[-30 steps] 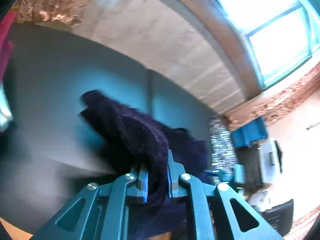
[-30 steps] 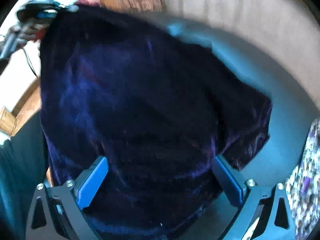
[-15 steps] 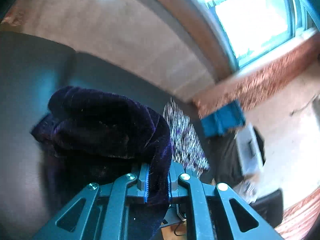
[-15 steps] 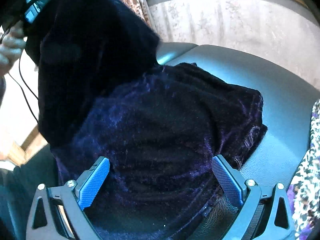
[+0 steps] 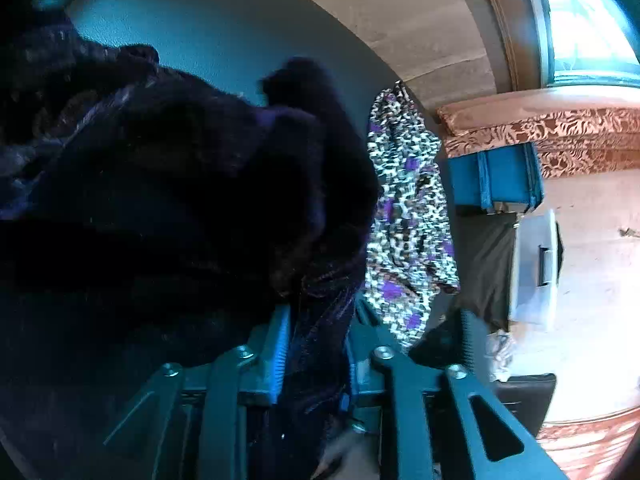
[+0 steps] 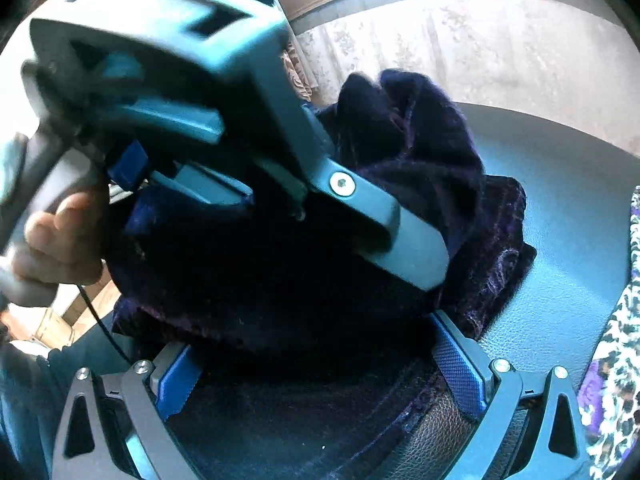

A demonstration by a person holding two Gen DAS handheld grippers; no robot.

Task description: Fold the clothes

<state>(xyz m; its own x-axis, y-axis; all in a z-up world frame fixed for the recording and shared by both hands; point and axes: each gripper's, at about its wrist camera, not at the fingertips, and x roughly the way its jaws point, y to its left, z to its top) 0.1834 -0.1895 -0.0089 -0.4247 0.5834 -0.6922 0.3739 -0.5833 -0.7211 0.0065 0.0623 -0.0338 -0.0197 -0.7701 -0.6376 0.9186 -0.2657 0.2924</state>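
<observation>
A dark purple velvet garment [image 5: 180, 200] lies bunched on the grey leather sofa seat [image 5: 200, 20]. My left gripper [image 5: 316, 344] has a fold of it between its jaws, which are opening, and the pads stand slightly off the cloth. In the right wrist view the same garment [image 6: 420, 168] is heaped on the seat [image 6: 560, 240]. One left gripper finger [image 6: 400, 240] reaches down over it, held by a hand [image 6: 60, 232]. My right gripper [image 6: 320, 368] is wide open at the pile's near edge, its blue pads on either side of the cloth and not pressing it.
A leopard-print garment with purple patches [image 5: 408, 220] lies on the seat to the right of the pile, also seen in the right wrist view [image 6: 616, 360]. A blue box [image 5: 496, 176] and a white bin [image 5: 536, 272] stand on the floor beyond. The wall backs the sofa.
The left gripper swung across and down onto the pile, laying the lifted cloth over it, and its jaws have widened. The right gripper stayed wide open at the near edge.
</observation>
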